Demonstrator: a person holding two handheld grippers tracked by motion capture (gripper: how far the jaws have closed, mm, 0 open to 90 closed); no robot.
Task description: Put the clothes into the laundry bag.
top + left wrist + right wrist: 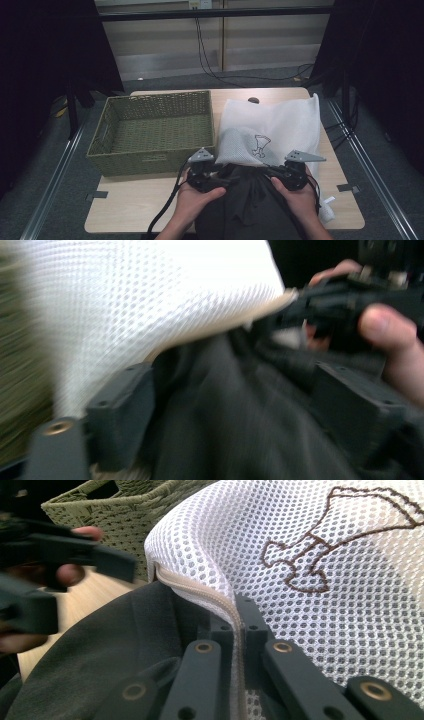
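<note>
Right jaws (239, 622) clamp mesh bag (310, 580) zipper edge | left jaws (235, 405) open | dark garment (245, 205) partly inside

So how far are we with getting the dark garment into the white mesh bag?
Partway. Done: the white mesh laundry bag is unzipped and part of the dark grey cloth garment sits under its mouth. In hand: the right claw is shut on the bag's beige zipper edge, and the left claw stands open over the garment. Left: most of the garment lies outside; the green woven basket holds nothing.
</note>
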